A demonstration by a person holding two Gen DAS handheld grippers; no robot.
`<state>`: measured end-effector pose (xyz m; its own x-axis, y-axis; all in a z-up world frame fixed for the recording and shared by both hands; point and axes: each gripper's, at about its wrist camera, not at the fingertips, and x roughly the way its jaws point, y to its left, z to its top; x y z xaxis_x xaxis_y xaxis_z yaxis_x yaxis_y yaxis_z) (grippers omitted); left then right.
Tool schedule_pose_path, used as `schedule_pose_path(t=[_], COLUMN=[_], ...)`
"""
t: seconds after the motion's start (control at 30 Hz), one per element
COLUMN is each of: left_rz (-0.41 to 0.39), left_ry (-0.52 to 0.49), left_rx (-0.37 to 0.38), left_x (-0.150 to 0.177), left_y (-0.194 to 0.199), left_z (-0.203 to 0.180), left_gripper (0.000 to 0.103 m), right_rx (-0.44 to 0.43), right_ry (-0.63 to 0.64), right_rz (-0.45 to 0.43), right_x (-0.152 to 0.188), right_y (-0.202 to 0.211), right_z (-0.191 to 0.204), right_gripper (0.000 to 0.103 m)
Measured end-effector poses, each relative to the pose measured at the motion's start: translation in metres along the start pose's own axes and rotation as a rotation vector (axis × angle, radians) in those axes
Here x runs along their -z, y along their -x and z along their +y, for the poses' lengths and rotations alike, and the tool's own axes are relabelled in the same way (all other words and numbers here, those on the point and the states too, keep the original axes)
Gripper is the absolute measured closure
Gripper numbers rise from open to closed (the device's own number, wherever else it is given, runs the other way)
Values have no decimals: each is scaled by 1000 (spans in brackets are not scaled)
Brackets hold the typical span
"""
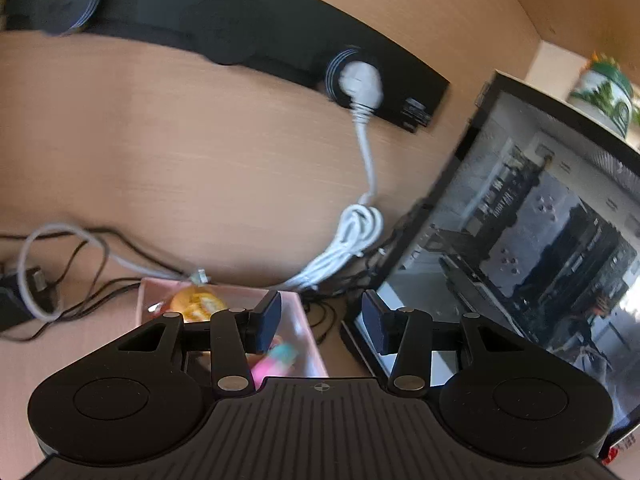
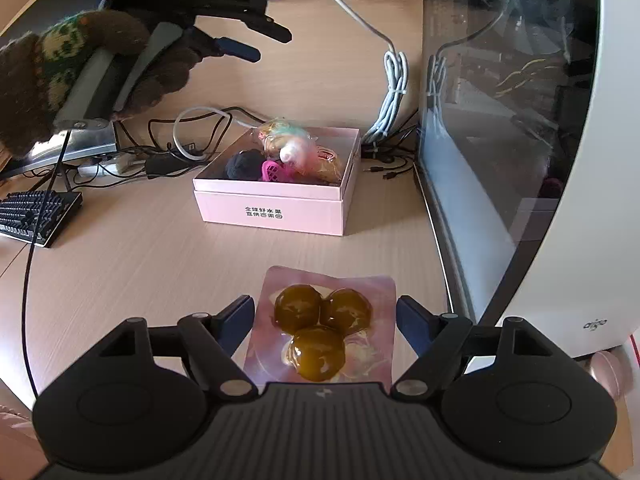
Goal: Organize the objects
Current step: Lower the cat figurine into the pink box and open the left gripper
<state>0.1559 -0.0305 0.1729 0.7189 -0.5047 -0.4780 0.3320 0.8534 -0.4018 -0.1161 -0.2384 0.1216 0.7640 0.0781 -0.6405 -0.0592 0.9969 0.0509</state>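
Observation:
A pink open box (image 2: 276,210) stands mid-desk with several small items inside: a black ball (image 2: 244,164), a magenta piece (image 2: 274,171) and wrapped snacks (image 2: 298,146). A pink packet with three brown balls (image 2: 320,326) lies flat on the desk between the open fingers of my right gripper (image 2: 325,320), not pinched. My left gripper (image 1: 320,320) is open and empty, raised above the box (image 1: 306,324); it also shows in the right wrist view (image 2: 266,42), held by a gloved hand.
A glass-sided white computer case (image 2: 540,152) stands at the right. A bundled white cable (image 2: 394,92) runs to a black socket strip (image 1: 280,40) at the back. A keyboard (image 2: 34,216) and tangled black cables (image 2: 132,160) lie at the left.

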Motion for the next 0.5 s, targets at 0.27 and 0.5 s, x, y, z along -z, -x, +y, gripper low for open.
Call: schedule_pose_path(t=[0.27,0.5], left_rz=[98,237], left_ry=[104,84], left_rx=[-95,-211], left_x=[72,150], left_y=[47,81], left_z=[51,70], left_gripper=[54,55], right_rx=[-51,-109], right_ry=[48,-14], right_rz=[13,-8], right_x=[-13,-64], right_y=[-11,-30], right_z=[9,0], right_gripper=[25,25])
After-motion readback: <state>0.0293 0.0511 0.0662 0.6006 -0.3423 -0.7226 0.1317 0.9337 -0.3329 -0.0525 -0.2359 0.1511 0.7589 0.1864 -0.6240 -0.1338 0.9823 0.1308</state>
